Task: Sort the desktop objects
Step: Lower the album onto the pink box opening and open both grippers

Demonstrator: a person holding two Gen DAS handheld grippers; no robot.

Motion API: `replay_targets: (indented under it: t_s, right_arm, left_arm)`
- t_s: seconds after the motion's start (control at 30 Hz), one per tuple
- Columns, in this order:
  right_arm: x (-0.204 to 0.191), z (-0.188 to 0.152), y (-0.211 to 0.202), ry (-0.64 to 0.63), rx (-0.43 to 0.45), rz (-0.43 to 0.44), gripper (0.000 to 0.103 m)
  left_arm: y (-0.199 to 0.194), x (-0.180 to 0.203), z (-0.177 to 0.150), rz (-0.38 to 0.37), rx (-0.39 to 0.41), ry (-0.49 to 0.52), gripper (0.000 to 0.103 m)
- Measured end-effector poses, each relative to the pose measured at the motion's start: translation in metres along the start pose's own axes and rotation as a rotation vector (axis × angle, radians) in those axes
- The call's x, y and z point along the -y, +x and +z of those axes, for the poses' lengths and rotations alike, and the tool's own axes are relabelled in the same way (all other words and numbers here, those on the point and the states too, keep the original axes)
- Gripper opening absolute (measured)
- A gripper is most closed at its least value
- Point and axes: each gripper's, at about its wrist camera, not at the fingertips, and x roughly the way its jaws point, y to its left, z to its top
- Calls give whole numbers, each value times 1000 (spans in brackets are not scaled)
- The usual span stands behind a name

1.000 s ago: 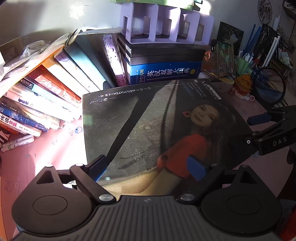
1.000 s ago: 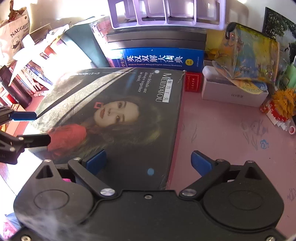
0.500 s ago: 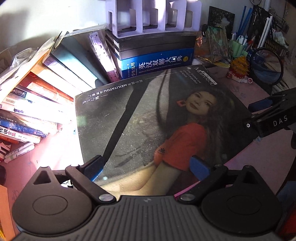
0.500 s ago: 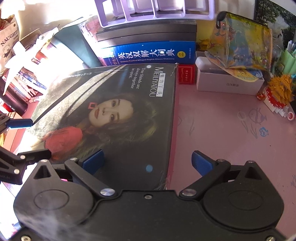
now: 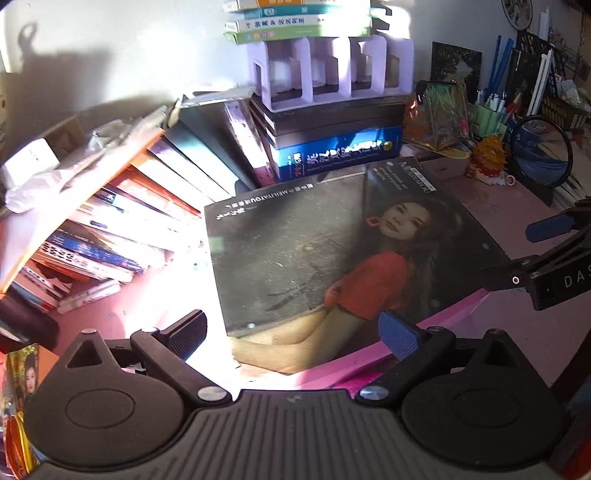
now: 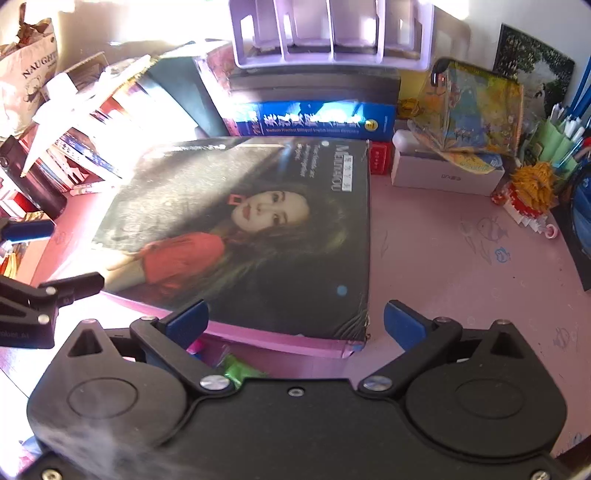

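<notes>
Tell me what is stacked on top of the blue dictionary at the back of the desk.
On the blue dictionary lie dark flat volumes, then a lilac divider rack, then more books above. The rack covers the volumes' top face, so anything lying there is hidden.

both wrist views look forward and down from close above the pink desk [image 6: 461, 266], the left from the album's [image 5: 332, 258] near-left corner, the right from its near-right, seemingly lower, sharing the album and blue dictionary [image 6: 317, 120] behind.
</notes>
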Motion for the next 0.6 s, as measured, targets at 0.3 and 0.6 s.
replay_targets:
  t_s: [0.3,0.6]
  right_arm:
    - [-3,-6,-61,-3,65,-70,102]
    - [28,-28,-130,98,83,41,102]
  left_arm:
    - [-65,18,4,128,95,-68,100]
    - [-120,58,-3,139,107,-132,100]
